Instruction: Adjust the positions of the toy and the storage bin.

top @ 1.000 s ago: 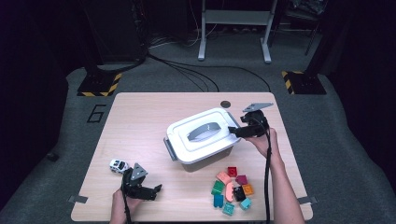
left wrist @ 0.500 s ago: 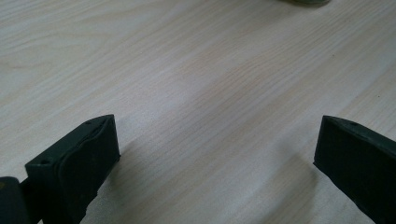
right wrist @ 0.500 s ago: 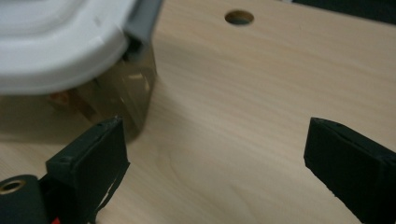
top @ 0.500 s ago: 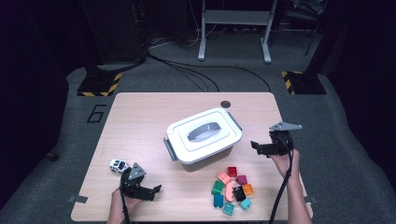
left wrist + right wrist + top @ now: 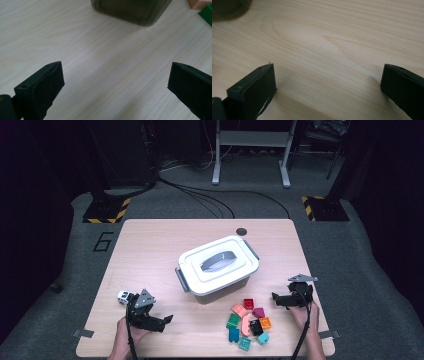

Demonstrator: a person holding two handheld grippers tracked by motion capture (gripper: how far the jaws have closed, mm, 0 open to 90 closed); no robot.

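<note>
Two pairs of jaws, both mine, stand wide with nothing between them but bare wood. My right gripper (image 5: 276, 298) sits at the lower right of the high view, its jaws having just been opening, and in the right gripper view its black fingers (image 5: 252, 92) frame only the pale table (image 5: 150, 250). My left gripper (image 5: 167, 320) is at the lower left of the high view, jaws spread as well; in the left gripper view the dark lower wall of the box (image 5: 130, 11) shows at the top edge, with a bit of green block (image 5: 207, 15) at the upper right corner. Just left of my right gripper, in the lower middle of the high view, lies the cluster of coloured toy blocks (image 5: 248, 322), red, pink, green, orange, black and teal, close together. Above them, at the middle of the table, stands the white lidded storage box (image 5: 218, 265), its grey handle lying flat. A small white toy car (image 5: 124, 296) rests just beside my left gripper, to its upper left
</note>
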